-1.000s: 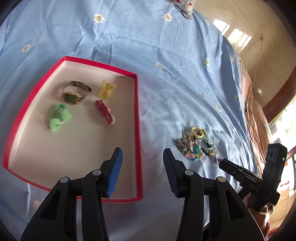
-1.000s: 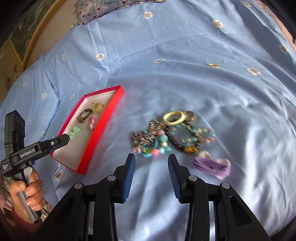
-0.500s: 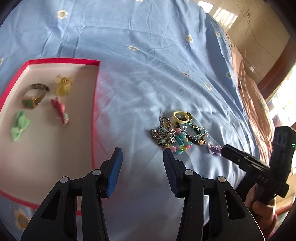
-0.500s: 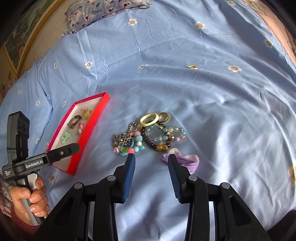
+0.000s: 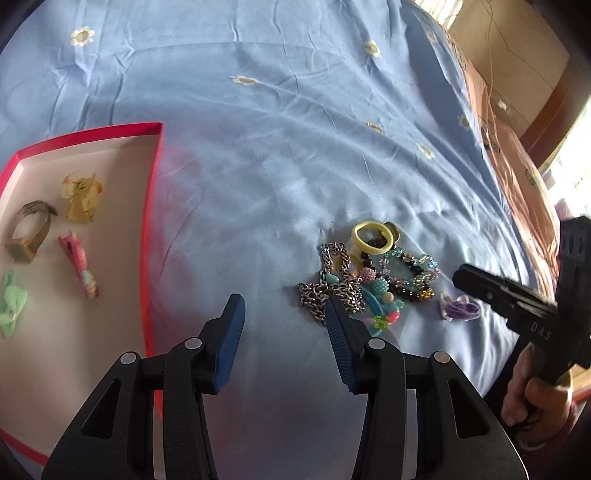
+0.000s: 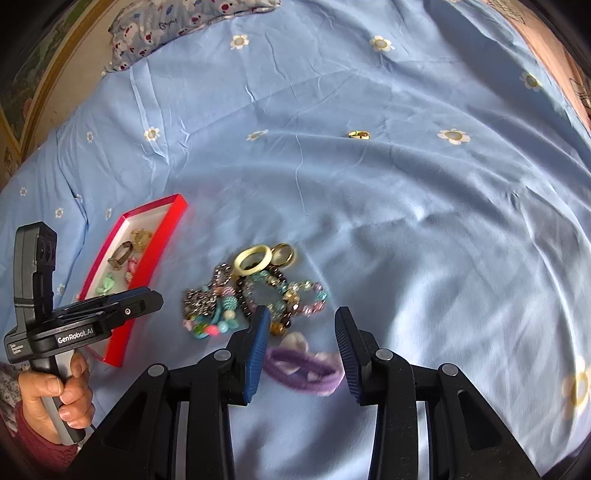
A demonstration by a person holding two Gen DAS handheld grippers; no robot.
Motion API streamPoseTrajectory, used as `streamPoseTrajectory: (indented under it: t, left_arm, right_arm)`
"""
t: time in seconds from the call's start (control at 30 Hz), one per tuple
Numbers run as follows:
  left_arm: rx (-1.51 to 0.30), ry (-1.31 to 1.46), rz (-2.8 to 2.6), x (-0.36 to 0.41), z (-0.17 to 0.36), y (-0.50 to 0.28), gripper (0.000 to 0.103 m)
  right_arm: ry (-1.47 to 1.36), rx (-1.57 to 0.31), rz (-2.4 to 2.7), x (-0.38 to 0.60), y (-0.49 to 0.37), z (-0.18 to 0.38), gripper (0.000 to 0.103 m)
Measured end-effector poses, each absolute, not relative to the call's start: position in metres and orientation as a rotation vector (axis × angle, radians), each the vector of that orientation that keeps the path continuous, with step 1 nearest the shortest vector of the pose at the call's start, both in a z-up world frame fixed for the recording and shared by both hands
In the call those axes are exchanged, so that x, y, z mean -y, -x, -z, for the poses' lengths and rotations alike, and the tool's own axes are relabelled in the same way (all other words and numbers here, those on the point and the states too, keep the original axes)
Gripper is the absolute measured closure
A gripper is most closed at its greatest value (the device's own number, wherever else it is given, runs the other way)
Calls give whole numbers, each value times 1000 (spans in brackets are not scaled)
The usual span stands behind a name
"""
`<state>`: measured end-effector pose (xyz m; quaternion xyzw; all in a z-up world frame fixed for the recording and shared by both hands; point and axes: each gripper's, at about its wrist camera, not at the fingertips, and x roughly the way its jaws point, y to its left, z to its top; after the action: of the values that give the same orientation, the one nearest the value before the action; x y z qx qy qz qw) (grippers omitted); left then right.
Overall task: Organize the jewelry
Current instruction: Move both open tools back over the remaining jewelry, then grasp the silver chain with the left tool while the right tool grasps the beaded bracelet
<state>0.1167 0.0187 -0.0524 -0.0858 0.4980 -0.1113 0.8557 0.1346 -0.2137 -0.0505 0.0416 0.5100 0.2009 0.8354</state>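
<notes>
A pile of jewelry lies on the blue bedsheet: a silver chain, a yellow ring-shaped bangle, beaded bracelets. A purple hair tie lies beside it. A red tray at the left holds a watch, a yellow piece, a pink clip and a green bow. My left gripper is open, just left of the chain. My right gripper is open, with the purple hair tie between its fingers.
The blue flowered sheet covers the bed. A small gold item lies far off on the sheet. A patterned pillow sits at the far edge. The bed's right edge and floor show in the left wrist view.
My left gripper has swung right, from over the tray toward the jewelry pile. My right gripper has moved forward and down over the purple hair tie. Both stay open.
</notes>
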Motion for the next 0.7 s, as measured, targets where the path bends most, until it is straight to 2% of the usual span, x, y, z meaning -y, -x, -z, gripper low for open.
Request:
streamPoseTrajectory:
  t: [0.23, 0.33, 0.4, 0.43, 0.47, 0.53, 0.7]
  left_arm:
    - [-1070, 101, 271, -1, 68, -130, 60]
    - [-1066, 105, 294, 0, 69, -133, 76]
    - [-1066, 106, 319, 2, 71, -135, 94]
    - [-1071, 93, 323, 4, 72, -135, 94]
    - [-1061, 74, 323, 6, 71, -135, 95]
    - [-1048, 63, 324, 8, 70, -133, 95]
    - [-1019, 142, 325, -6, 61, -126, 97]
  right_arm:
    - [-40, -1126, -427, 198, -155, 69, 66]
    - [-20, -1131, -434, 192, -157, 78, 68]
    - [-10, -1125, -433, 189, -156, 80, 70]
    - [-6, -1119, -433, 188, -156, 80, 74]
    - [-9, -1119, -434, 187, -156, 81, 83]
    - [-23, -1120, -441, 186, -157, 80, 90]
    - [-41, -1083, -433, 189, -150, 70, 94]
